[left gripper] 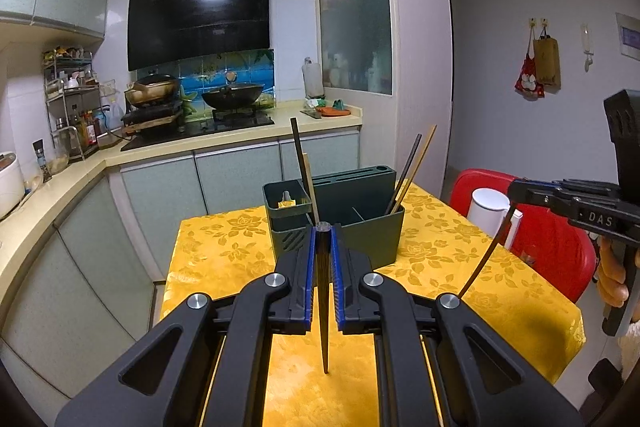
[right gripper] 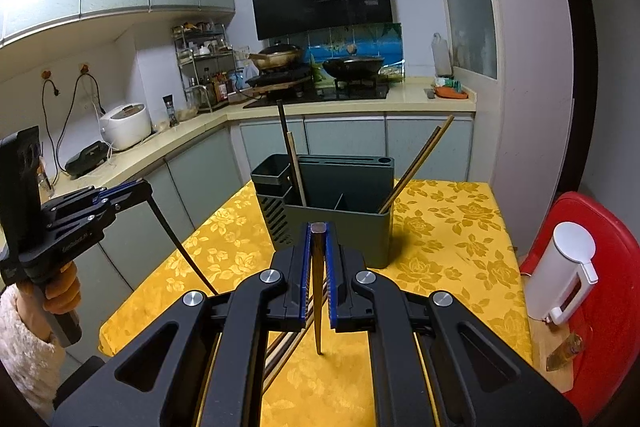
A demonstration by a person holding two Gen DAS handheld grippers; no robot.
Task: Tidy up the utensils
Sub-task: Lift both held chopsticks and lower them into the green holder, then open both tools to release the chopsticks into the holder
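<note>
- A dark green utensil holder stands mid-table on a yellow floral tablecloth.
- Four chopsticks are already stowed in the holder: two upright at its left, two leaning at its right.
- One dark chopstick is clenched in the left gripper, held above the near table, tip down.
- Another chopstick is pinched in the right gripper, likewise short of the holder.
- More chopsticks are seen lying on the near cloth, partly hidden; the work is judged roughly half done.
</note>
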